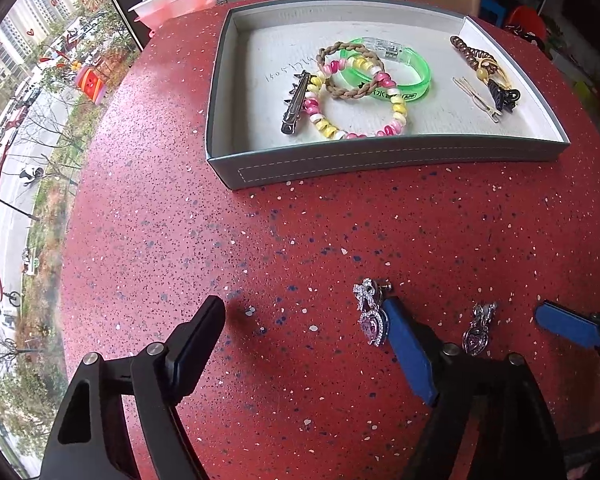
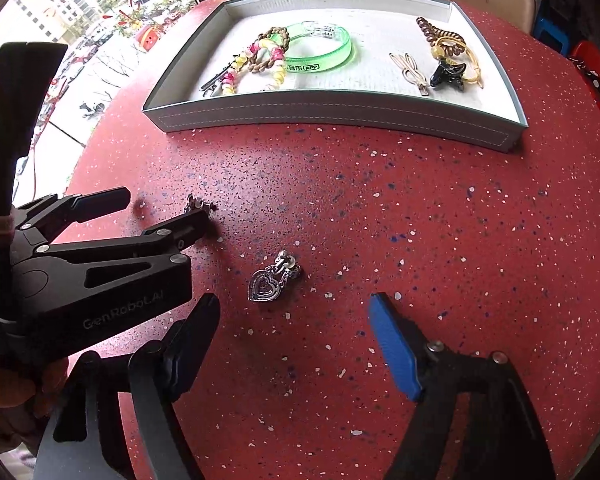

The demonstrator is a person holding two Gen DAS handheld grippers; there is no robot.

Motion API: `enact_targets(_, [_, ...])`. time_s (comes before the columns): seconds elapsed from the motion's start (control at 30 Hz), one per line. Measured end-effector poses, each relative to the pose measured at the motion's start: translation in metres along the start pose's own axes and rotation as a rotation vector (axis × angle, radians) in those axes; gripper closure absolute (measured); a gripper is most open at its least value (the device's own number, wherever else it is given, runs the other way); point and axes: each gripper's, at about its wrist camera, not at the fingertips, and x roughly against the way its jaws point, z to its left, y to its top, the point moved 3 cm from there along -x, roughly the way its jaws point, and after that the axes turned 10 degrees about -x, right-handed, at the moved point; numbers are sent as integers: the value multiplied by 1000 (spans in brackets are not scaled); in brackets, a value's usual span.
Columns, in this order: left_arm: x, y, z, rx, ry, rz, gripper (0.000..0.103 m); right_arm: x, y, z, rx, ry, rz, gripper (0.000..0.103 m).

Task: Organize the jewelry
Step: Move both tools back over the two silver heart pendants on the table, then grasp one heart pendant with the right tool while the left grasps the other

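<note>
On the red speckled counter [image 1: 300, 240], short of the grey tray [image 1: 380, 158], lie the two heart earrings left to put away. My left tongs [image 1: 304, 330] are spread wide and low over the counter, with the pink-stone earring [image 1: 371, 318] touching the outer face of the blue pad [image 1: 410, 354], not between the fingers. My right tongs [image 2: 296, 338] are also spread, empty, with the silver heart earring [image 2: 269, 278] just ahead of the gap, lying flat.

Risks as I judge them:
- Left: closing now would pinch nothing. Sliding sideways to centre would likely shove the earring along the counter with the pad, or flip it.
- Both earrings are small, flat and loose-linked. A pinch on the dangle alone may let it swing or slip out on the lift.
- The two tongs work close together; in the right view the left tool sits just beside my left finger. A careless advance could knock tools, or sweep the silver earring away.
- The tray already holds the beaded bracelet [image 1: 356, 104], green band [image 1: 396, 76], hair clip [image 1: 294, 106] and hair ties. A drop from height could bounce or tangle.

Pose: both tongs angled down and forward toward the tray, tips near the counter. The left tool comes in from the left across the right view; whether its tips touch the surface I cannot tell.
</note>
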Motion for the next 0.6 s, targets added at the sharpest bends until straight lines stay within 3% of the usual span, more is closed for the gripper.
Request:
enact_targets(0.2, [-1, 1, 8, 17, -15, -1, 14, -3, 7, 8, 23, -25, -31, 45])
enact_targets(0.4, [2, 1, 6, 9, -36, -7, 26, -5, 11, 14, 45, -55, -41, 83])
enact_targets(0.6, [3, 1, -1, -11, -57, -11, 43, -2, 9, 12, 44, -48, -37, 95])
